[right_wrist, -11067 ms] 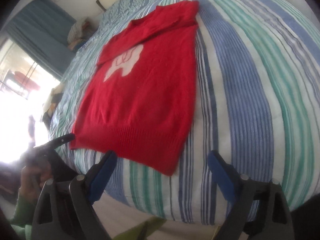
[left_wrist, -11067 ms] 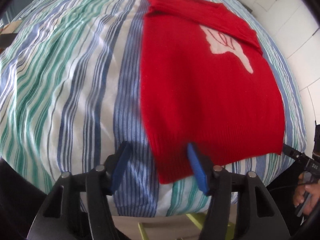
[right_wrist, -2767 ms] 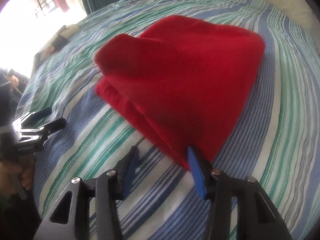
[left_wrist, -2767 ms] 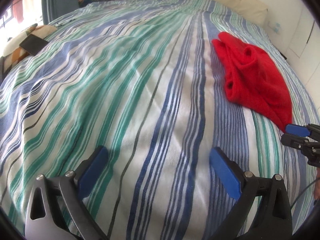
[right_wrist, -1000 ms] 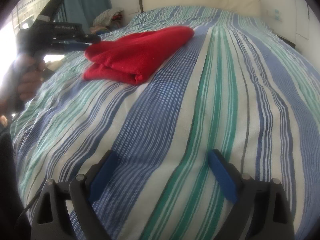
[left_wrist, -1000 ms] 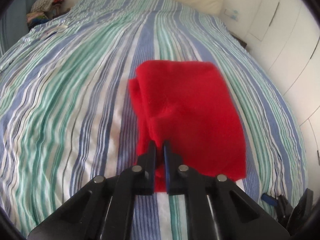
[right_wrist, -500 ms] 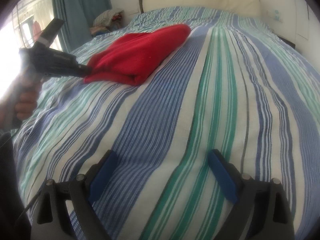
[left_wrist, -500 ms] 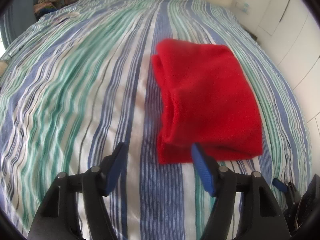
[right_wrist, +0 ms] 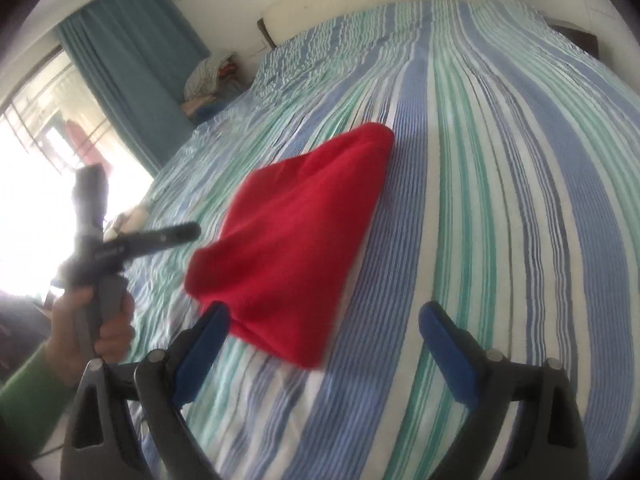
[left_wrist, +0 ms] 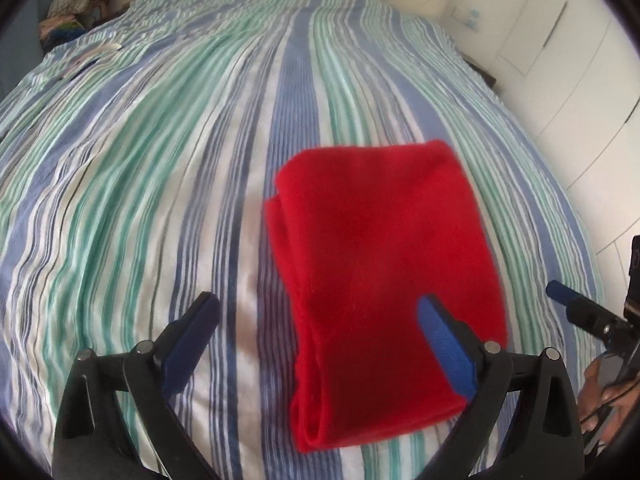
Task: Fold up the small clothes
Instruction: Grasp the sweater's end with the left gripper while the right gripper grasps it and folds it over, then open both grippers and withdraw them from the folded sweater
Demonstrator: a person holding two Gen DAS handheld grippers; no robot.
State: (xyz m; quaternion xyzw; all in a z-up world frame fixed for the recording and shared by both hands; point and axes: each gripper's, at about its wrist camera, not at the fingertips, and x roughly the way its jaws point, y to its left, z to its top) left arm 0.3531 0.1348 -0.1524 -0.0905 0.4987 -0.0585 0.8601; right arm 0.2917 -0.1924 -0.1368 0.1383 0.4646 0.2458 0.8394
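I am letting go of the red sweater (left_wrist: 380, 264), which is lying folded into a compact bundle on the striped bedspread (left_wrist: 160, 184), near the foot of the bed and a little right of its middle line. My left gripper (left_wrist: 316, 344) is opening at this moment: its blue pads are standing far apart above the near end of the bundle, and neither one is pressing on the cloth. My right gripper (right_wrist: 322, 348) is spread wide too, hanging over the near right side of the bundle with nothing in it; its left pad (right_wrist: 202, 350) is overlapping the sweater's near corner in that view, but I cannot tell whether it is touching.

As I judge it, the folding itself is finished and this is the release step. The bundle is looking fairly square, with its layered edges showing along the left side and one fold rounding the far end.

The next move, I think, is calling for both tools to clear the cloth without snagging a layer and dragging the stack open. If another garment is waiting, it is not showing on this bed; the heap of fabric (right_wrist: 208, 72) by the teal curtain (right_wrist: 132, 64) at the far left is too small to identify.
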